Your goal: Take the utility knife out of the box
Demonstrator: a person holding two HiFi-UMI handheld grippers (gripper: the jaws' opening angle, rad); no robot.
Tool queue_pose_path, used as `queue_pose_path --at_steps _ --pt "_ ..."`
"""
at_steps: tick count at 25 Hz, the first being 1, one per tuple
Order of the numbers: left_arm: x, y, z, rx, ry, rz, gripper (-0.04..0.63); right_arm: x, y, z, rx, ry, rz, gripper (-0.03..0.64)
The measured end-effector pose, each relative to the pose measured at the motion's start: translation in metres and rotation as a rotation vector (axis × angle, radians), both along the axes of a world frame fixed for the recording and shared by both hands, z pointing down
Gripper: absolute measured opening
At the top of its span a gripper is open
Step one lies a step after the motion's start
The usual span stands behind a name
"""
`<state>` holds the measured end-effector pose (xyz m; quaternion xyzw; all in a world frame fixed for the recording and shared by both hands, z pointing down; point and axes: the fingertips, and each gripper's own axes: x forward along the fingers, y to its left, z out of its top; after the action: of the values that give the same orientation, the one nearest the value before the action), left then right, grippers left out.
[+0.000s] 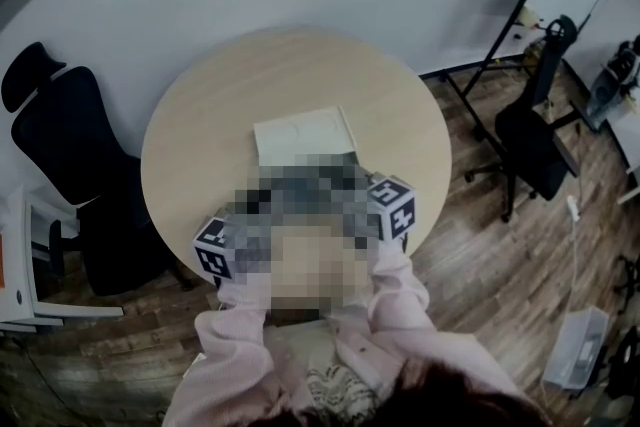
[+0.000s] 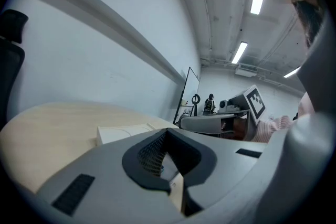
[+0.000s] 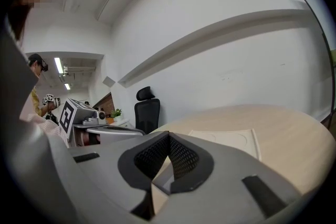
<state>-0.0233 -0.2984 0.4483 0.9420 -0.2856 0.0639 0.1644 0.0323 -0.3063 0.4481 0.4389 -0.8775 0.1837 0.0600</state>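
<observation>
Both the left gripper and right gripper hovered with jaws together, empty, at the table's six o'clock edge, probably ahead of an approach; the closed box lay at their twelve o'clock. Its utility knife, unseen, was presumably inside.

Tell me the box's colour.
The box is plain cream-white; the head view shows it best.

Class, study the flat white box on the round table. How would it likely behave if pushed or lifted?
The box lies low and flat, so it should slide rather than tip or roll. The table looks smooth, so a push may skid it easily. Being thin, it is probably light.
</observation>
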Motion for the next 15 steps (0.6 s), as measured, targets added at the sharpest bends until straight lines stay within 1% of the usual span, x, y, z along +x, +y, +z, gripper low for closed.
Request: queue_pose_path --at_steps 8,12,15 --pt "-0.001 -0.008 0.016 -0.062 0.003 -0.036 0.01 -0.006 -0.007 0.017 -0.072 0.038 -0.067 -0.005" --pt "0.007 -0.009 0.024 -0.097 0.015 -0.041 0.009 -0.002 -0.015 0.026 -0.108 0.055 -0.101 -0.005" --pt "0.003 -0.012 0.034 -0.128 0.011 -0.064 0.009 -0.009 -0.027 0.035 -0.138 0.07 -0.151 -0.005"
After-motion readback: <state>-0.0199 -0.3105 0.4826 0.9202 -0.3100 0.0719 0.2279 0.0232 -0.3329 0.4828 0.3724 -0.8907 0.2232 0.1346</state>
